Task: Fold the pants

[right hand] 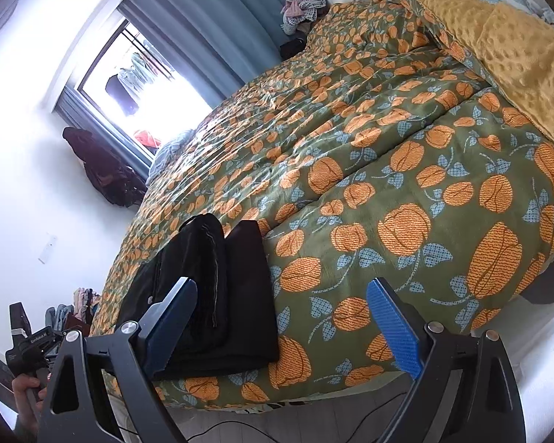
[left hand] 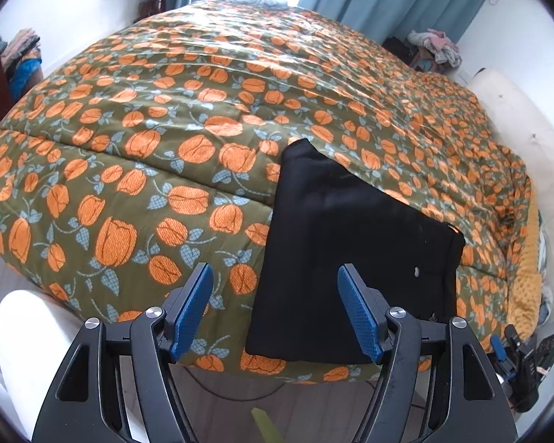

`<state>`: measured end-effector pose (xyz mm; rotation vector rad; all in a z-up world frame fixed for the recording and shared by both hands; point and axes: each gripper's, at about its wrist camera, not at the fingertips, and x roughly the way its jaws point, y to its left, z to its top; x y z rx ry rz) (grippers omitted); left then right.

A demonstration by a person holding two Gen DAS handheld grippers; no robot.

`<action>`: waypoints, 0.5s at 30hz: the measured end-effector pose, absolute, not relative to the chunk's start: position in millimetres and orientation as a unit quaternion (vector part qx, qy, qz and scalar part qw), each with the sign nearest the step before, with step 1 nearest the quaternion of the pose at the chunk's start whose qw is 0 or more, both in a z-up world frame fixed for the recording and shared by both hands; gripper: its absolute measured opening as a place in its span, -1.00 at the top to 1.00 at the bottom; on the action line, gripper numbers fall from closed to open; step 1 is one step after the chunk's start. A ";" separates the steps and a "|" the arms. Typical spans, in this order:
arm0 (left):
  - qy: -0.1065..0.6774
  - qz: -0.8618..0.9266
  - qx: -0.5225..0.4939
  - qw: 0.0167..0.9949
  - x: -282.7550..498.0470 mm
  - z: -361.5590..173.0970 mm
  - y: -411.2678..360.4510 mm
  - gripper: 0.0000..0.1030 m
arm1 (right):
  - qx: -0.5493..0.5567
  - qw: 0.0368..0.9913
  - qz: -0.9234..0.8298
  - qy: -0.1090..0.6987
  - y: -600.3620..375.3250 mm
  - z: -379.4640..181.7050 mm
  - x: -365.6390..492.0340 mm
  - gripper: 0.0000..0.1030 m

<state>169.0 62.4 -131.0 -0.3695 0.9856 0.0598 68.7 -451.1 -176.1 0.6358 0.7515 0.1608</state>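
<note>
Black pants [left hand: 351, 251] lie folded into a compact rectangle on the bed's quilt [left hand: 136, 192], olive with orange flowers, close to its near edge. My left gripper [left hand: 275, 277] hovers open just in front of the pants. Its blue pads are wide apart with nothing between them, and the right pad [left hand: 358, 313] overlaps the pants' near left part. In the right wrist view the pants [right hand: 218, 288] lie at the lower left. My right gripper [right hand: 282, 288] is open and empty above the quilt [right hand: 406, 192], with its left finger in front of the pants.
A yellow dotted blanket [right hand: 506, 48] covers the bed's far right corner. Teal curtains [right hand: 218, 22] and a bright window [right hand: 151, 85] lie beyond the bed. A white rounded object [left hand: 22, 336] sits low on the left, and a cable [right hand: 221, 428] crosses the floor.
</note>
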 end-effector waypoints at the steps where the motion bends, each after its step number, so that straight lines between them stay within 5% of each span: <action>1: 0.470 0.028 -0.172 0.865 168.8 -132.2 61.7 -0.41 | 0.300 0.876 0.089 0.366 -447.8 -174.3 70.4 -0.80; 8: 0.488 0.020 -0.167 0.856 167.3 -149.5 51.6 -0.41 | 0.212 0.831 0.266 0.440 -365.6 -167.0 105.1 -0.79; 15: 0.489 0.026 -0.141 0.860 160.0 -149.4 52.9 -0.41 | 0.143 0.801 0.314 0.489 -315.3 -186.9 151.6 -0.51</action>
